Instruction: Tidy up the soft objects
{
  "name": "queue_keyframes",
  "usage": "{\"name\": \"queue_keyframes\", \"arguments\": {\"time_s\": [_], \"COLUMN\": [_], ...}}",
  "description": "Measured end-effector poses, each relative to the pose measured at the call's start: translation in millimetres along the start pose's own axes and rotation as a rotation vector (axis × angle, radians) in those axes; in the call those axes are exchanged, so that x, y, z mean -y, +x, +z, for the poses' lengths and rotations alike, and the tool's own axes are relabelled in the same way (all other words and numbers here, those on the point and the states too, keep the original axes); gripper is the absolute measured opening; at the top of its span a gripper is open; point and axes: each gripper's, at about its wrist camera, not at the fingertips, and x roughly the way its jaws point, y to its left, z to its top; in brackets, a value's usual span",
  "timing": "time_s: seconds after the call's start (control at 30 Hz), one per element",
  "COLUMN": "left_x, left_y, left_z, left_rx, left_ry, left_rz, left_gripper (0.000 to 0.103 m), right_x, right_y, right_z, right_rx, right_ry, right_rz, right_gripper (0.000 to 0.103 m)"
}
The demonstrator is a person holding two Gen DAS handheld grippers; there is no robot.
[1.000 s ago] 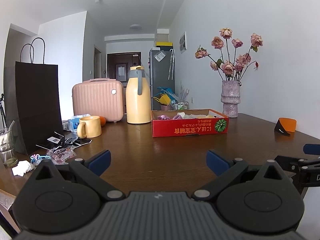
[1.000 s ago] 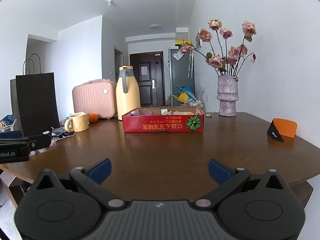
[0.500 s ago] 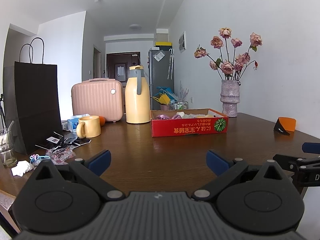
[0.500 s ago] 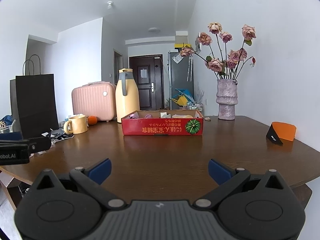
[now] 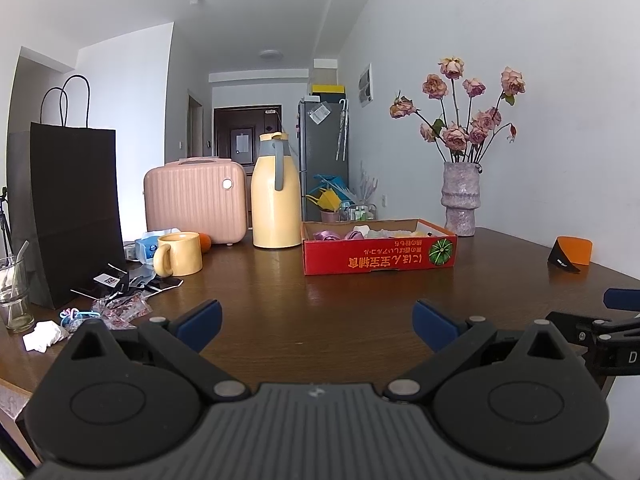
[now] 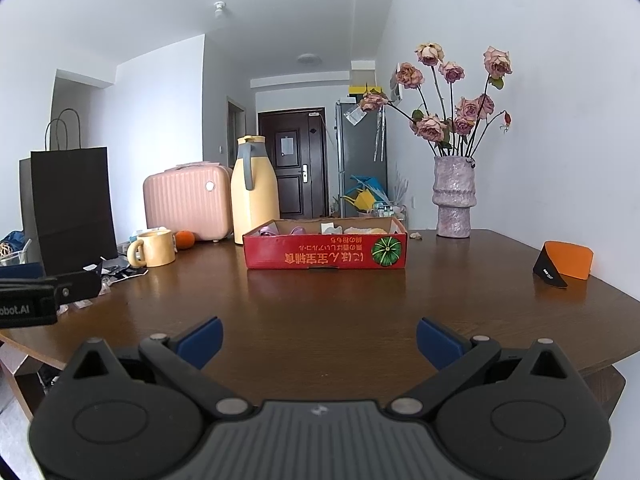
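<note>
A shallow red cardboard box (image 5: 380,254) (image 6: 326,254) sits mid-table with soft items inside: purple pieces (image 5: 326,235) at its left end and pale and yellow ones toward the right. My left gripper (image 5: 316,322) hovers open over the near table edge, nothing between its blue pads. My right gripper (image 6: 318,338) is also open and empty, well short of the box. Each gripper shows at the edge of the other's view: the right gripper (image 5: 608,332), the left gripper (image 6: 36,292).
On the brown table (image 6: 320,300): yellow jug (image 5: 276,194), pink case (image 5: 194,200), yellow mug (image 5: 178,254), black paper bag (image 5: 66,212), glass (image 5: 14,292), wrappers and a white tissue (image 5: 44,334) at left, vase of roses (image 5: 460,204), orange-black pouch (image 5: 570,254) at right.
The right wrist view has shifted slightly, the box now sits a little lower and nearer. Both grippers stay open; the left view is nearly unchanged.
</note>
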Motion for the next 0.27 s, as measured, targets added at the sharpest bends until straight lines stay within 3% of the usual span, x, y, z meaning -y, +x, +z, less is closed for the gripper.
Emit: {"name": "queue_keyframes", "arguments": {"time_s": [0.27], "left_x": [1.0], "left_y": [-2.7], "left_z": [-0.7], "left_rx": [0.019], "left_ry": [0.006], "left_rz": [0.007], "left_gripper": [0.103], "right_x": [1.0], "right_y": [0.6], "right_z": [-1.3], "right_rx": [-0.001], "right_ry": [0.003], "right_rz": [-0.004], "right_gripper": [0.103]}}
